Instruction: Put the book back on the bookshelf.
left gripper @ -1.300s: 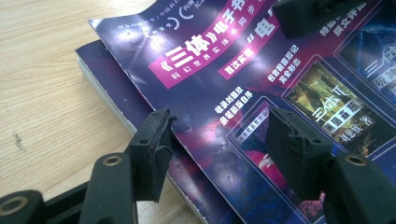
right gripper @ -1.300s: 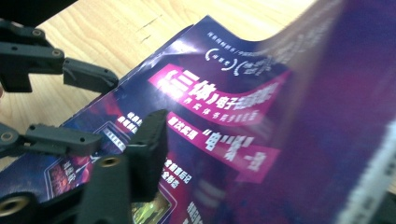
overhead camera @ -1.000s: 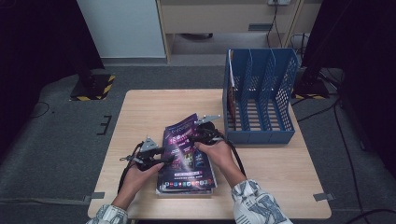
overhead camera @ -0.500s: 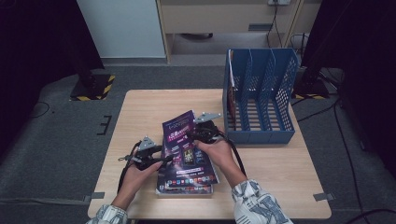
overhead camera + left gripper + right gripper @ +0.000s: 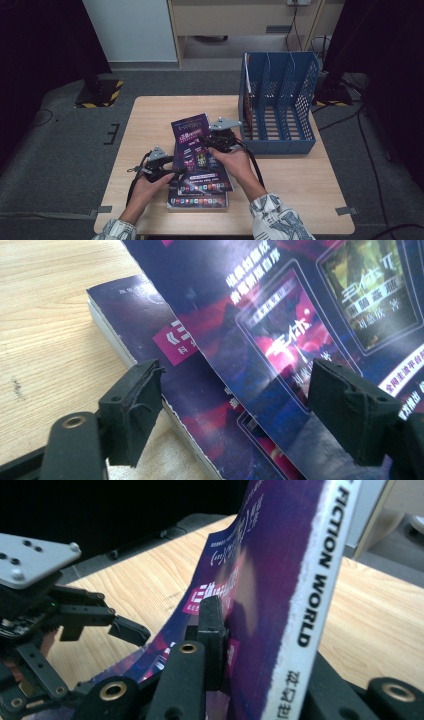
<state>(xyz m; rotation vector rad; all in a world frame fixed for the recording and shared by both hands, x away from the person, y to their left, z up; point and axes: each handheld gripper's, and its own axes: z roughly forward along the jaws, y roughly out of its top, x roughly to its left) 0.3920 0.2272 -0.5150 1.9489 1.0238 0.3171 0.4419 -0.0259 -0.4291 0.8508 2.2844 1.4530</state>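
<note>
A purple magazine (image 5: 192, 135) is tilted up off a second, matching magazine (image 5: 197, 200) that lies flat on the wooden table (image 5: 150, 120). My right gripper (image 5: 210, 142) is shut on the upper magazine's spine edge (image 5: 310, 580), and its jaws have just been closing tighter on it. My left gripper (image 5: 172, 167) is at the magazines' left edge. Its jaws have just been opening and now stand open (image 5: 240, 400). The raised cover (image 5: 300, 330) and the lower magazine (image 5: 150, 325) lie between the pads (image 5: 137, 405) without being pressed.
A blue mesh file rack (image 5: 280, 100) with several slots stands at the table's right rear, with something thin in its leftmost slot. Bare tabletop lies to the left and rear. The person's forearms reach in from the front edge.
The right gripper has lifted the upper magazine and swung it more lengthwise over the lower one. The left jaws have opened off its edge.
</note>
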